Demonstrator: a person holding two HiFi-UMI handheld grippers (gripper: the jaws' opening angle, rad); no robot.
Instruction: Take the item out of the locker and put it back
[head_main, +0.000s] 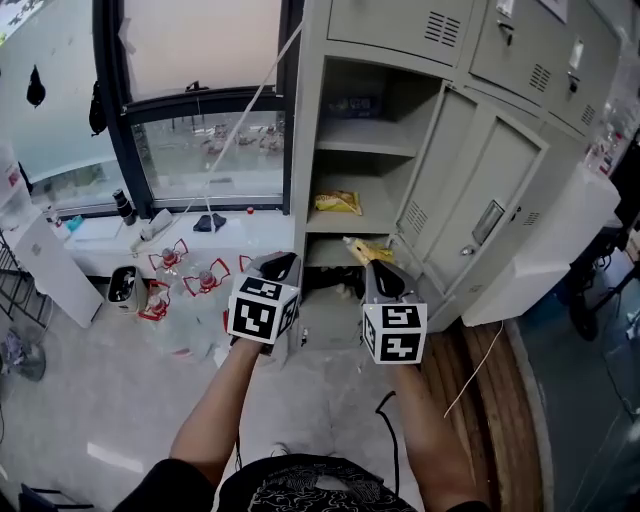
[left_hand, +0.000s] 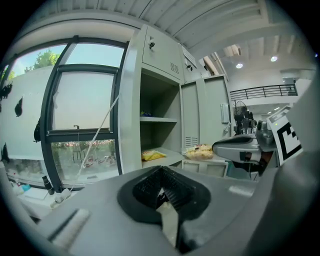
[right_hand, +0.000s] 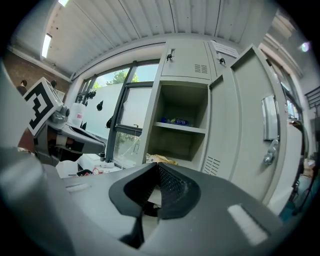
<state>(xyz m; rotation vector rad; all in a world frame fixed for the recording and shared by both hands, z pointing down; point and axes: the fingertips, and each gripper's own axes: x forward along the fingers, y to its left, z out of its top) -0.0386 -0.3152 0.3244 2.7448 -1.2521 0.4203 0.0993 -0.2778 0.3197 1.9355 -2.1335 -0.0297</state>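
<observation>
Pinching the yellow bag (head_main: 362, 249) are fingers (right_hand: 175, 187) of the right gripper (head_main: 373, 265).

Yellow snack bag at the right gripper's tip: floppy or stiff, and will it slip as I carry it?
The yellow snack bag looks like thin, crinkled film, so it is probably floppy and light. The right gripper seems shut on just one edge, so the bag may sag or swing. Glossy film could slip, so move gently.
</observation>
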